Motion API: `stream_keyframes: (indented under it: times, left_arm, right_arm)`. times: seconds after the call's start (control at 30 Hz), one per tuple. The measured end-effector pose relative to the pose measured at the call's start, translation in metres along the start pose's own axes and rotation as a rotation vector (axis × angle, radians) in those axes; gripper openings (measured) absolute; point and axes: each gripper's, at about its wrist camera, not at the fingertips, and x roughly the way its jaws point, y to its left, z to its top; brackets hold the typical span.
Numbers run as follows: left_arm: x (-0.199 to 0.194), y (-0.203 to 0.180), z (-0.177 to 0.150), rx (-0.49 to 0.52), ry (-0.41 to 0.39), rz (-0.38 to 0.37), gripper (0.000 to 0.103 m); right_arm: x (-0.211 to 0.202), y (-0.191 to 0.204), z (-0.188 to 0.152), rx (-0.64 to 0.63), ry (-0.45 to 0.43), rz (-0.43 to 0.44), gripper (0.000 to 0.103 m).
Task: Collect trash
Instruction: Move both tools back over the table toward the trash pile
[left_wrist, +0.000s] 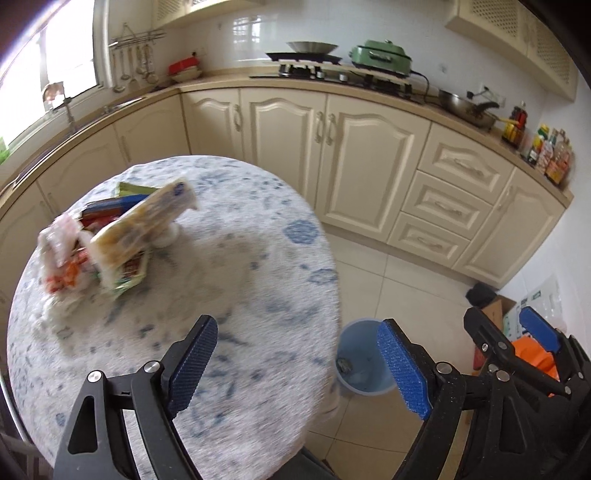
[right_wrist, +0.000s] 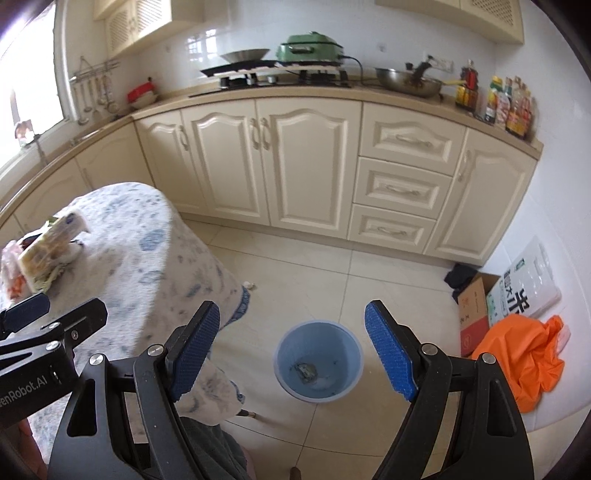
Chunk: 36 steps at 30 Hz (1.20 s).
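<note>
A heap of snack wrappers and bags (left_wrist: 110, 240) lies on the left part of a round table (left_wrist: 251, 280) covered in a blue-and-white cloth. My left gripper (left_wrist: 299, 369) hovers open over the table's near edge with nothing between its blue pads. A light-blue bin (left_wrist: 360, 343) stands on the floor to the right of the table. In the right wrist view the bin (right_wrist: 295, 347) sits below my open, empty right gripper (right_wrist: 293, 350), with a crumpled scrap (right_wrist: 304, 371) at its bottom. The wrapper heap (right_wrist: 40, 254) shows at the far left, above the left gripper (right_wrist: 59, 312).
Cream kitchen cabinets (right_wrist: 295, 166) run along the back wall. An orange bag (right_wrist: 524, 354), a cardboard box (right_wrist: 474, 306) and a white pack (right_wrist: 528, 284) lie on the floor at the right wall. A small white scrap (right_wrist: 249, 285) rests on the tiles beside the table.
</note>
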Motion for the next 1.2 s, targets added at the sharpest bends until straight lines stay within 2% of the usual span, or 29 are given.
stream_keyframes:
  times: [0.37,0.5,0.63,0.87,1.2]
  left_arm:
    - [-0.076,0.045,-0.042,-0.127,-0.083,0.104,0.087]
    - [-0.097,0.057,-0.056,-0.169,-0.107,0.119,0.088]
    - [-0.112,0.069,-0.065,-0.206,-0.141,0.151,0.093]
    - [-0.131,0.086,-0.076,-0.251,-0.165,0.171,0.093]
    - [-0.137,0.123,-0.074,-0.315,-0.168,0.211,0.094]
  right_arm:
    - [-0.030,0.062,0.000,-0.115,-0.069,0.128,0.084]
    - [-0.039,0.083,0.000,-0.146,-0.092,0.170,0.084]
    - [-0.050,0.101,-0.002,-0.185,-0.111,0.206,0.084]
    - [-0.062,0.127,0.000,-0.234,-0.138,0.258,0.087]
    - [-0.054,0.166,0.005,-0.294,-0.109,0.321,0.089]
